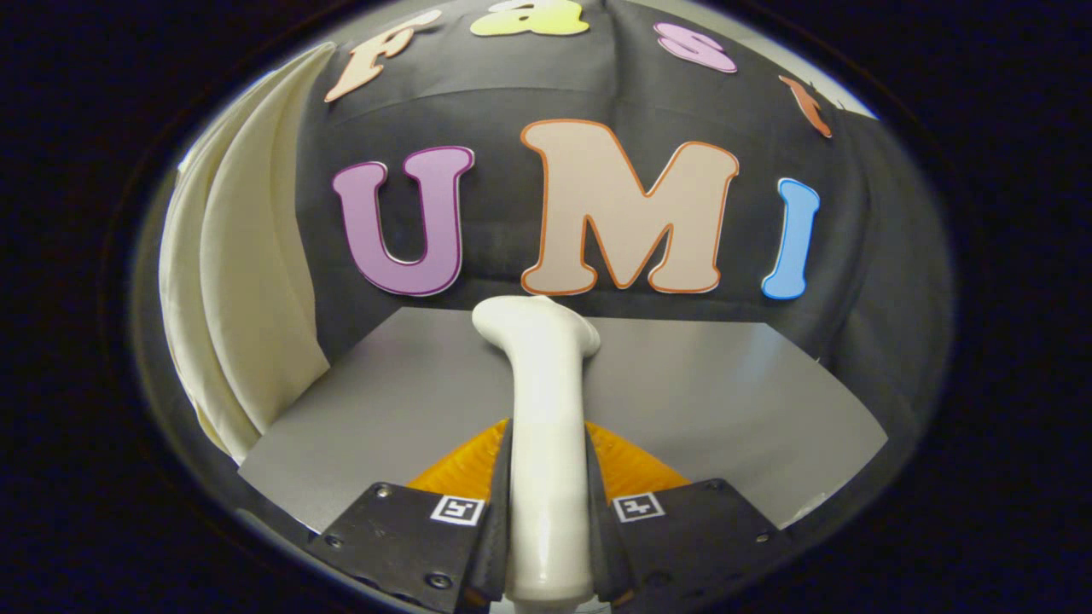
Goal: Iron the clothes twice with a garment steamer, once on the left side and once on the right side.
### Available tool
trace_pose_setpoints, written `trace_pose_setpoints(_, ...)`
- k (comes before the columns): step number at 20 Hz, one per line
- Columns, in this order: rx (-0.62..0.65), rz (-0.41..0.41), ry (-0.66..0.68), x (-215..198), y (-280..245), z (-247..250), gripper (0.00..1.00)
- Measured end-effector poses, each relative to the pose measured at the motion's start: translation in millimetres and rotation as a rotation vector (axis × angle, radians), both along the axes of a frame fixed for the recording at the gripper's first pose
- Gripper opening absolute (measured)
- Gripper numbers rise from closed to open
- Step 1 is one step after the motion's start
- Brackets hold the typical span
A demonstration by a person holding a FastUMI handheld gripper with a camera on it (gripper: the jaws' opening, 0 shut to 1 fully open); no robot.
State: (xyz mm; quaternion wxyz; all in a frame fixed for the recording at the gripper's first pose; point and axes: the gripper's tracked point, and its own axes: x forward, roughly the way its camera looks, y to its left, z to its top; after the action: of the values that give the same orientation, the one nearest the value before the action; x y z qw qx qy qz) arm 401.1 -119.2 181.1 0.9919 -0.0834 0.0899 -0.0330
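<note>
the fingers (pixel 546 477) are clamped on the white garment steamer (pixel 546 426), its handle between them and its head pointing far over the grey counter (pixel 725 401). the cream clothes (pixel 247 281) hang at far left; swing the head left squarely onto them.

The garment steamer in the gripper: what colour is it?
White, seen in the gripper view: the garment steamer sits clamped in the gripper.

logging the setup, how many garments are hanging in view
1: a cream garment hangs off to the left of the white garment steamer, which the gripper holds shut between its fingers. More may hang out of sight.
</note>
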Motion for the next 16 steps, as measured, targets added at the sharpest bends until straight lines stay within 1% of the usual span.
trace_pose_setpoints(3, 0.021, 0.011, -0.001, -0.6, 0.6, -0.2, 0.39)
trace_pose_setpoints(4, 0.047, 0.017, 0.005, -2.1, 0.9, -0.7, 0.37)
trace_pose_setpoints(6, 0.147, 0.021, 0.003, -8.8, -0.9, 1.0, 0.36)
trace_pose_setpoints(7, 0.199, 0.023, 0.013, -18.8, -1.5, -1.7, 0.35)
trace_pose_setpoints(9, 0.232, 0.013, -0.001, -40.1, -1.8, 0.3, 0.34)
trace_pose_setpoints(12, 0.225, 0.0, -0.018, -76.2, 6.6, 4.9, 0.34)
trace_pose_setpoints(16, 0.214, -0.032, -0.07, -128.0, 39.4, 21.3, 0.34)
